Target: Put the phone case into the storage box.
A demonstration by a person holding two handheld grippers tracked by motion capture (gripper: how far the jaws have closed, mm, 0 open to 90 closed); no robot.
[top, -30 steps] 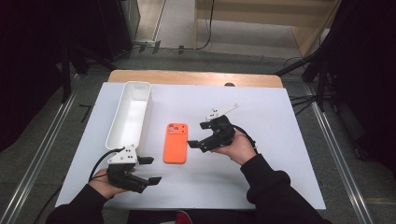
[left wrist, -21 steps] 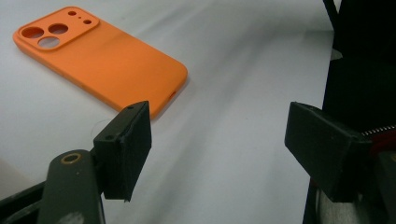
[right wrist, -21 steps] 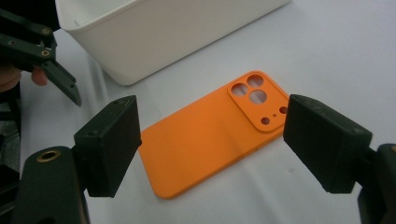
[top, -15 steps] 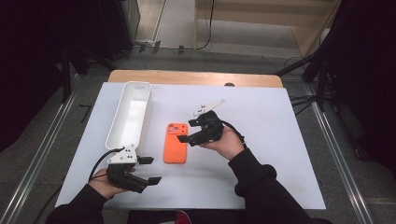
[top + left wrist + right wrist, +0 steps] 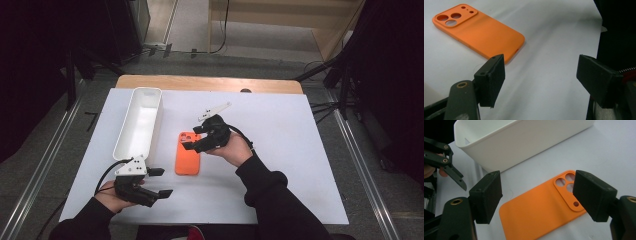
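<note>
White tabletop: right tool (closing, unclenched) over unlabelled orange phone case.

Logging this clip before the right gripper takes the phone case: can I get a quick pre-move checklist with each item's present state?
1. Right gripper over the case: ok, its jaws have just been closing, with the case's camera end below and between them.
2. Pads pressing the case: not ok, the case lies flat on the table and the jaws stand apart.
3. Case free of other things: ok, it lies apart from the bin.
4. Bin ready to receive: ok, it looks empty in the high view.
5. Left gripper out of the way: ok, open, holding nothing, at the near edge.
</note>
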